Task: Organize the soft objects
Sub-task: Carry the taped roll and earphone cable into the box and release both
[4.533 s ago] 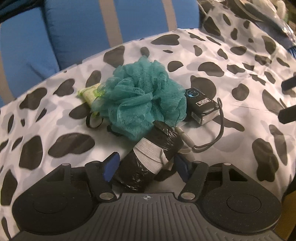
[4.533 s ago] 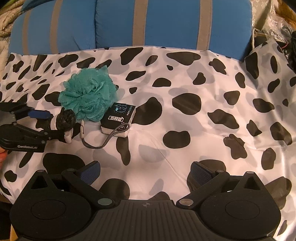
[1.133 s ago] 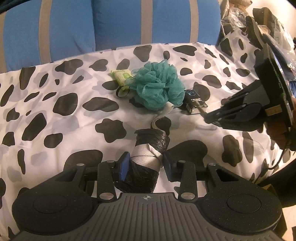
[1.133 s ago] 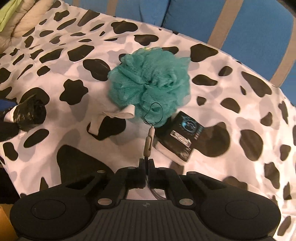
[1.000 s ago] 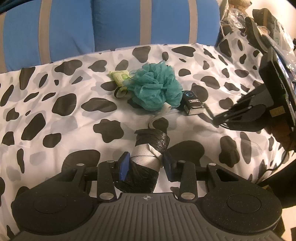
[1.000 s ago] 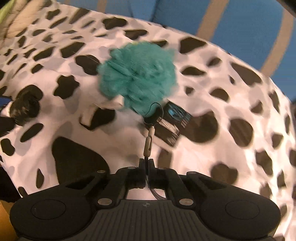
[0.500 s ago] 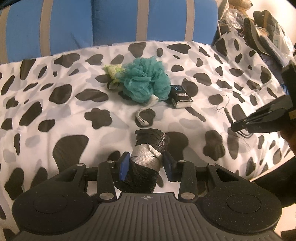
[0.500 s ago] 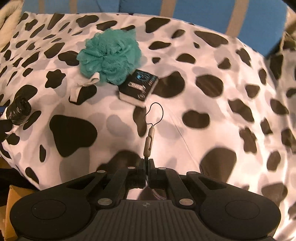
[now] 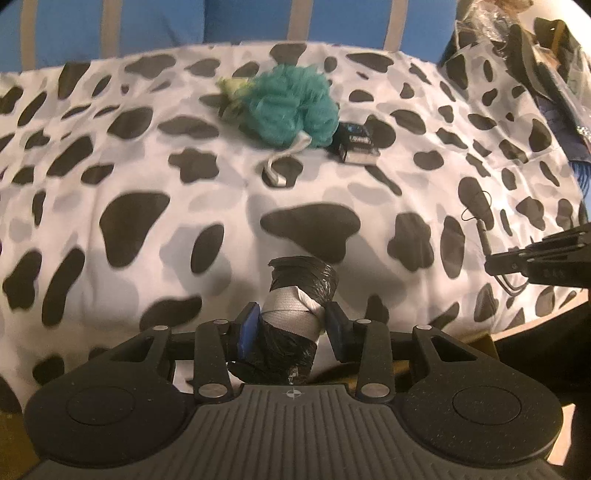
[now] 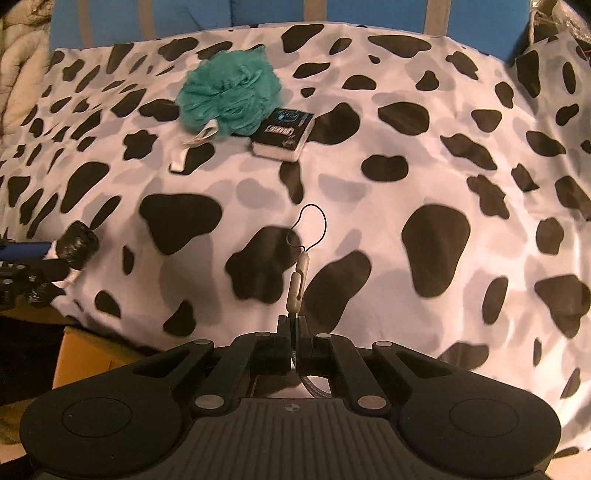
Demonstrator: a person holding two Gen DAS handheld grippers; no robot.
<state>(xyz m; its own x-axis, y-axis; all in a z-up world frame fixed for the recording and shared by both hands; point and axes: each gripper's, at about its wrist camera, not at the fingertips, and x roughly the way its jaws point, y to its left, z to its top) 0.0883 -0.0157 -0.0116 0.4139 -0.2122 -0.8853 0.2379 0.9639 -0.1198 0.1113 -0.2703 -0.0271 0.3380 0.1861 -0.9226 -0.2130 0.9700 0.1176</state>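
Observation:
My left gripper (image 9: 291, 325) is shut on a roll of black plastic bags with a grey band (image 9: 299, 295), held above the near edge of the cow-print cloth (image 9: 147, 177). The roll also shows at the left of the right wrist view (image 10: 75, 245). My right gripper (image 10: 291, 325) is shut on a thin wrist strap (image 10: 297, 280) whose black loop points forward; it also appears in the left wrist view (image 9: 480, 225). A teal bath pouf (image 10: 229, 98) and a small black packet (image 10: 284, 131) lie at the back of the cloth.
Blue cushions with grey stripes (image 10: 258, 11) stand behind the cloth. A yellow-green item (image 9: 232, 86) lies behind the pouf (image 9: 291, 107). Bags and clutter (image 9: 546, 55) sit at the far right. A cardboard box edge (image 10: 85, 354) shows below the cloth's front left.
Both grippers have pulled back from the pouf towards the cloth's near edge. The right gripper has carried the strap away from the black packet; the left still holds the roll.

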